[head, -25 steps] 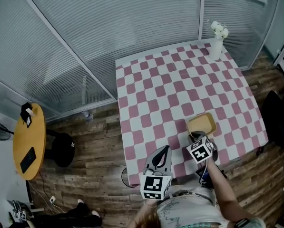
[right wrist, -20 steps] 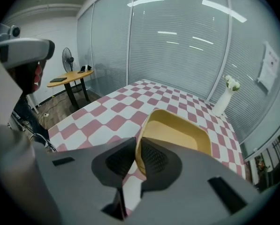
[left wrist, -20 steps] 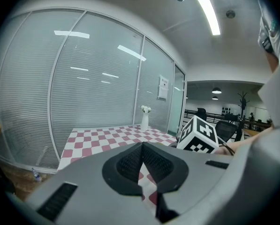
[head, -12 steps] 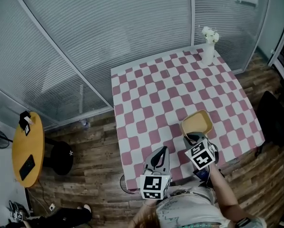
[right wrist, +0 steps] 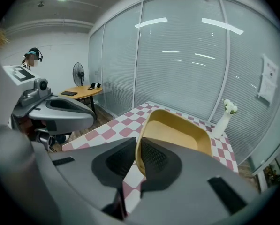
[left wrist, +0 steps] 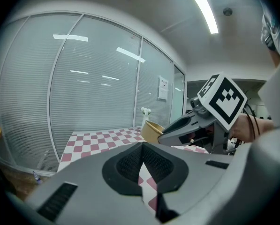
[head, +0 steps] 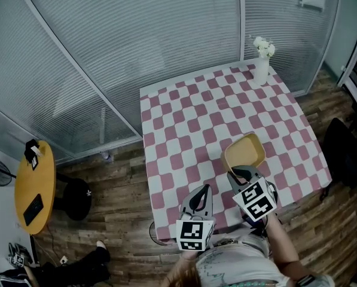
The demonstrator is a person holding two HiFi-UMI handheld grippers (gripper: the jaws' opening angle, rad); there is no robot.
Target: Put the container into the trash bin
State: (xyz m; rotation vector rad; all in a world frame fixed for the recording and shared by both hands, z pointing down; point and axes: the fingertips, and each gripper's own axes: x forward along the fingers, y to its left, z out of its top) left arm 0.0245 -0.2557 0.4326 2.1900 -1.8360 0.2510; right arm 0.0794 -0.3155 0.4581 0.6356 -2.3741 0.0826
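Since the earlier frame the right gripper (head: 239,172) has raised the container (head: 244,151) clear of the checked table (head: 184,124), so it now looks larger and sits nearer the cloth's middle

Head view: the tan, oblong container hangs over the near right part of the table, its long axis running away from the person toward the vase (head: 261,67) at the far right corner. Bare cloth lies between them. Left of the table, wood floor (head: 115,178) stays open as far as the round yellow table (head: 34,187) and the black stool (head: 76,196). The left gripper (head: 204,188) hovers over the table's near edge, just beside the right one

Left gripper view: its jaws are pressed together with nothing between them; the container shows beyond, tipped, its mouth up

Right gripper view: the pads clamp the container's near short wall, one inside and one outside; the far end points at the vase and the glass wall (right wrist: 177,55)
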